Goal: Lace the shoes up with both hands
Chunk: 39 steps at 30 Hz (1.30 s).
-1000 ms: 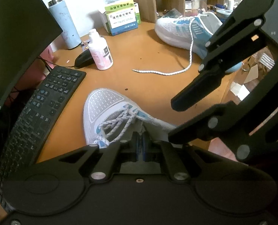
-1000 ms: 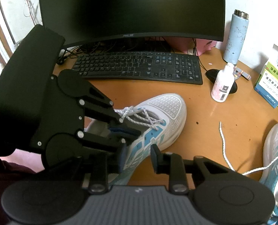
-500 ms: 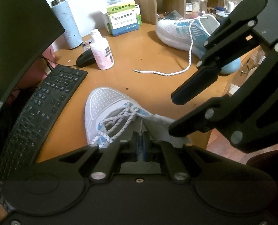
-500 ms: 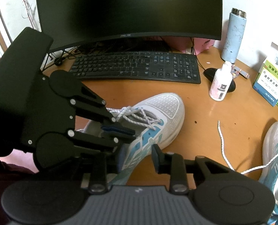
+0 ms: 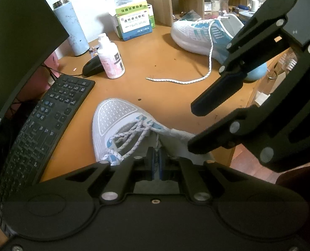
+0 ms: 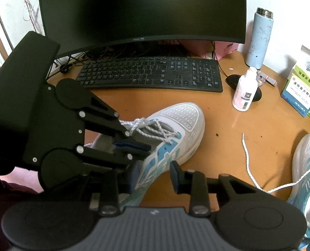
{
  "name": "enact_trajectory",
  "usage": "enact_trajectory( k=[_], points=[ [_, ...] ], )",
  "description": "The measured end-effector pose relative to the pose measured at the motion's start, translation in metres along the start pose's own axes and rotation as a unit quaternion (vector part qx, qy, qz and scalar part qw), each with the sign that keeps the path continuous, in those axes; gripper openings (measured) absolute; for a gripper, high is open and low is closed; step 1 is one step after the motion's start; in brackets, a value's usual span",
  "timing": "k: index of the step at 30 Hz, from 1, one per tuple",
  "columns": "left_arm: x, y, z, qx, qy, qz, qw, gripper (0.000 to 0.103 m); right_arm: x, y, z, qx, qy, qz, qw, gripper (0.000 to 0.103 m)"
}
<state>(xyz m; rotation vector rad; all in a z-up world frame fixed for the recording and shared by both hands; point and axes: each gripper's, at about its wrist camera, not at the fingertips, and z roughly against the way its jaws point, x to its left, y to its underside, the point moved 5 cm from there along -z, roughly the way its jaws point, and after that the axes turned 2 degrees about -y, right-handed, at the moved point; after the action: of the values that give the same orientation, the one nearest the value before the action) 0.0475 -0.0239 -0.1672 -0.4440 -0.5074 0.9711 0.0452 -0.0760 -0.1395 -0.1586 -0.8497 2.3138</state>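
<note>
Near shoe [image 6: 176,129], white and blue, lying on the orange tabletop [image 5: 165,69] in front of a keyboard [image 6: 150,75], toe toward the keyboard. Left tongs [image 5: 156,163] clenched at the shoe's tongue; whether on lace, cannot tell. Right tongs [image 6: 155,173] released, jaws apart beside the shoe's side. Second shoe [image 5: 205,35] farther back, loose lace [image 5: 176,81] trailing.
</note>
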Motion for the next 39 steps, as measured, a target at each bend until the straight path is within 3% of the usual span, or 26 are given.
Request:
enact_trajectory(
  k=[18,39],
  points=[
    [0.0003,0.0002,-0.006,0.009,-0.005,-0.005,0.9999,0.002,-0.0006,-0.0002,-0.0002,0.0,0.0,-0.001,1.0,0.033],
    [0.0011,-0.0035,0.0032,-0.018,-0.002,0.006,0.9998,0.002,-0.0003,0.0013,0.0011,-0.002,0.007,-0.002,1.0,0.033]
  ],
)
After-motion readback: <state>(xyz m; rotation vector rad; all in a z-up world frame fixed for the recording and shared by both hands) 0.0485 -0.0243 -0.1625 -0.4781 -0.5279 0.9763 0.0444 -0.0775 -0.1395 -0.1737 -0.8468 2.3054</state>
